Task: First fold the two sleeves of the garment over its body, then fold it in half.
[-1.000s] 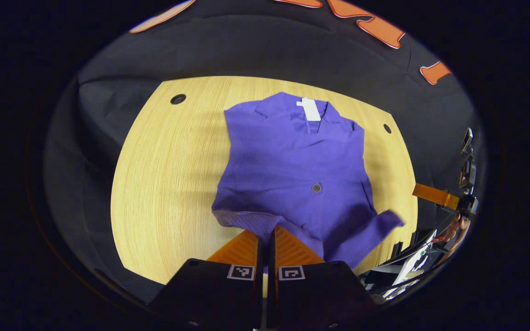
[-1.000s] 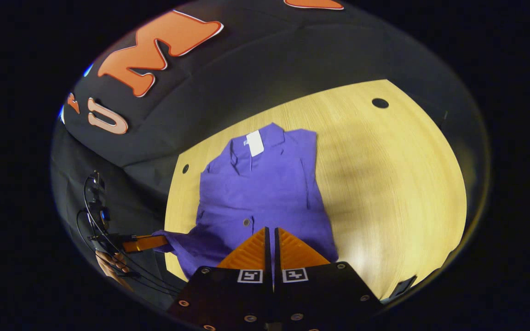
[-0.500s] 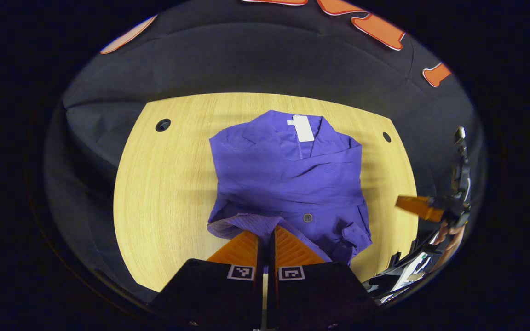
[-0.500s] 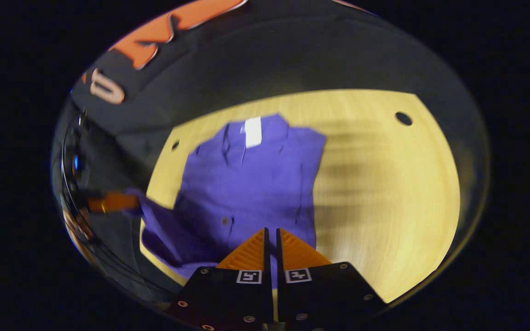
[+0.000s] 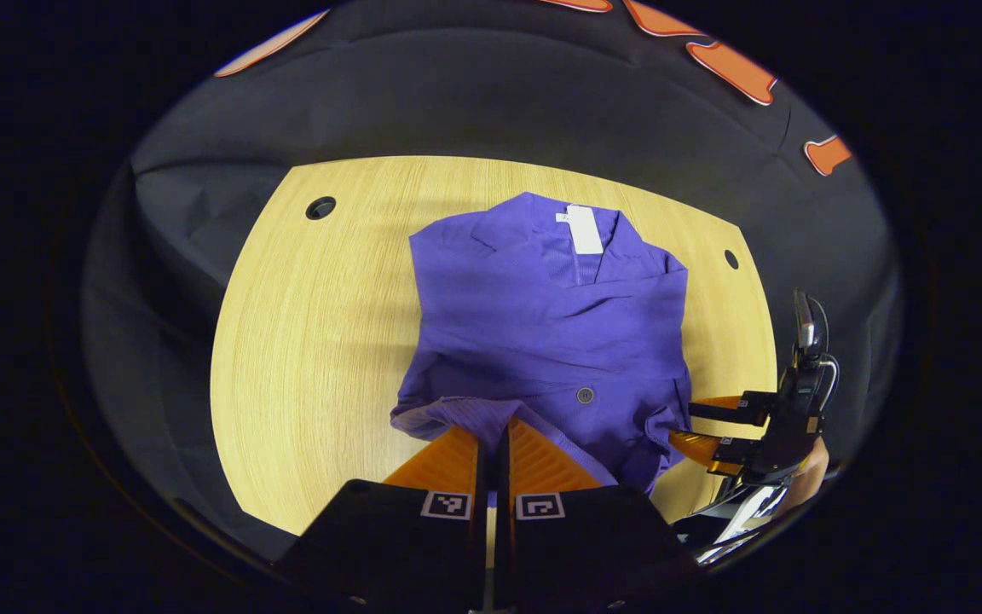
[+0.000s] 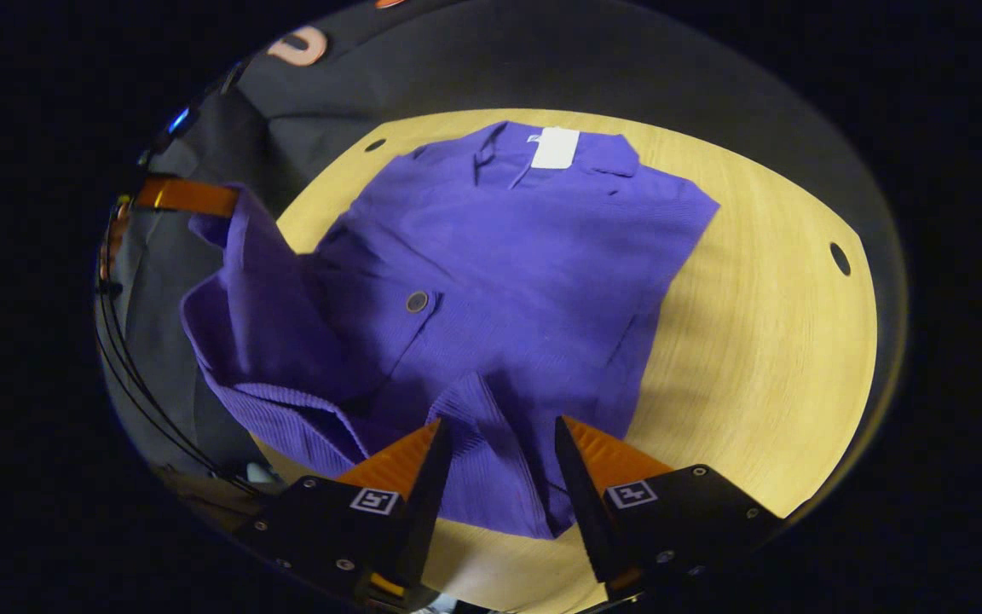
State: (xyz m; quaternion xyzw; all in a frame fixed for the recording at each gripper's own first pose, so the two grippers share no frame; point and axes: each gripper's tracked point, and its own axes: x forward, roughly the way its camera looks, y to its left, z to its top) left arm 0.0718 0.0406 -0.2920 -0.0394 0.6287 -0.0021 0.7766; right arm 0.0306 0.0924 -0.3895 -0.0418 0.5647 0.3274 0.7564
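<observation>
A purple garment (image 5: 542,324) with a white collar label (image 5: 585,228) lies on the wooden table (image 5: 312,341), collar at the far side. My left gripper (image 5: 491,439) is shut on the near hem at its left corner. In the right gripper view that corner hangs lifted off the garment (image 6: 499,256), held by the left gripper (image 6: 188,196) at the upper left. My right gripper (image 6: 495,460) is open, and the hem's other corner lies between its spread fingers. The left gripper view has the right gripper (image 5: 696,426) at the garment's lower right corner, jaws apart.
The table has round cable holes (image 5: 320,207) (image 5: 730,258) near its far corners. Black cloth walls surround it. A hand (image 5: 811,465) holds the right gripper beyond the table's right edge. Cables (image 6: 141,375) hang by the left gripper.
The right gripper has come in from beside the table down to the near hem and has opened. The left gripper has kept its hold on the hem, and the loose flap has settled.
</observation>
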